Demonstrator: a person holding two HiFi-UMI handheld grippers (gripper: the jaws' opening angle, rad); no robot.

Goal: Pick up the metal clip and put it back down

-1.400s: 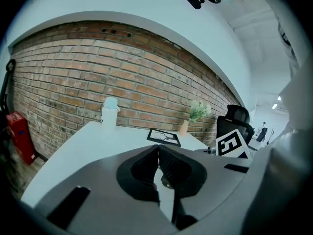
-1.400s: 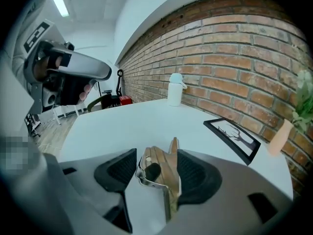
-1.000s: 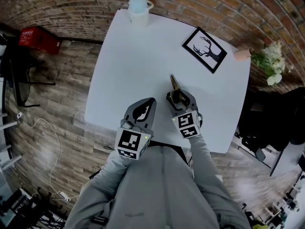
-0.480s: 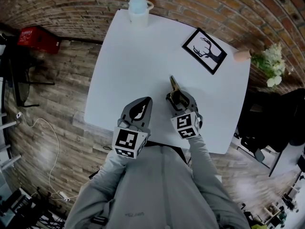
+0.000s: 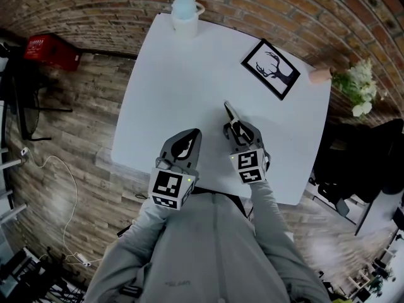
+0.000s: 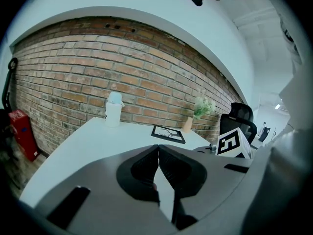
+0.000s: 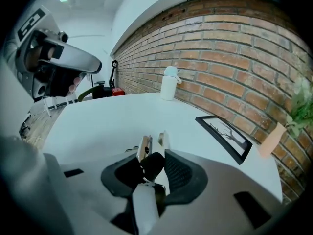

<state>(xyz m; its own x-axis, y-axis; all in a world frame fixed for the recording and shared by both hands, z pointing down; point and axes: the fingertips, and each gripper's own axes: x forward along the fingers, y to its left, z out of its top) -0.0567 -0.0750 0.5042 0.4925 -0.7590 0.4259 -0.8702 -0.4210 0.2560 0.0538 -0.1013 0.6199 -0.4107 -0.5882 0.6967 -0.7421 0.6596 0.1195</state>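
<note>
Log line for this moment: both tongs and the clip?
right tongs: just closing, shut on clip | left tongs: shut, empty | clip: ends spread, lift from table not evident

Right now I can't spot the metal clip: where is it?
In the head view, the metal clip sits in the right claw, whose jaws have just been closing on it, over the white table, below the deer picture.

You are working at a white table (image 5: 183, 87). 3 things are sitting on it: a pale jug (image 5: 184, 11) standing at the far edge, a framed picture (image 5: 271, 66) lying flat toward the right, and a small pot (image 5: 320, 73) standing at the right corner.
</note>
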